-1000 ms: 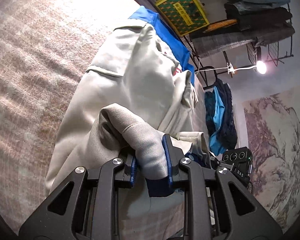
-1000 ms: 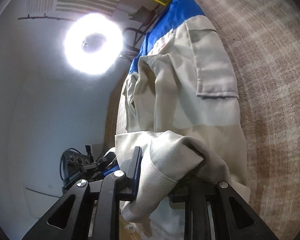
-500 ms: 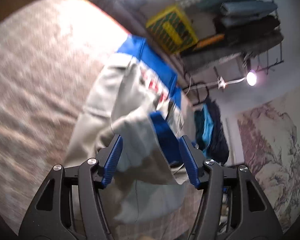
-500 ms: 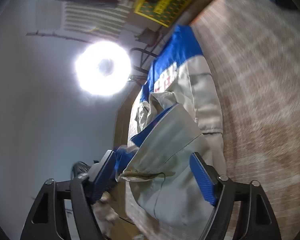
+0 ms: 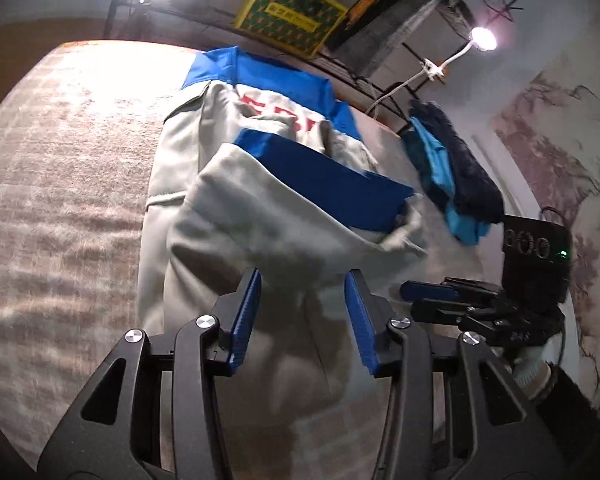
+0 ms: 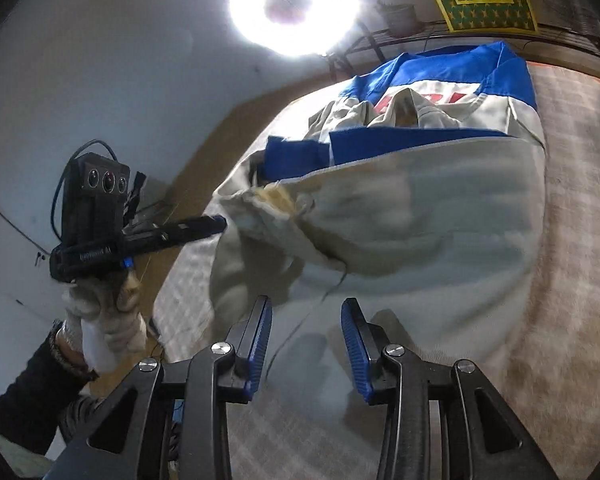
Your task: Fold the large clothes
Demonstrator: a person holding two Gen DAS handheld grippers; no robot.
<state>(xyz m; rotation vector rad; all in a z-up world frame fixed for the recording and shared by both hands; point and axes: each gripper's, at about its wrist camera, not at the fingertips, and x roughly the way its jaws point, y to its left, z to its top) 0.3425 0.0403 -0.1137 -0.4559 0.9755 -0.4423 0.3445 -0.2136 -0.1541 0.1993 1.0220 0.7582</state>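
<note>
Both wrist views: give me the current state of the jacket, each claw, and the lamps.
Jacket: lying on the carpet, lower part folded up over the body, red lettering partly covered.
Left claw: open, nothing between the pads, jaws just been closing.
Right claw: open, empty, jaws just been closing.
Ring light: on.
Clip lamp: on.

My 2 wrist fisheyes look steeply down from close by, side by side, sharing the folded beige-and-blue jacket (image 5: pixel 284 208) (image 6: pixel 420 216)
</note>
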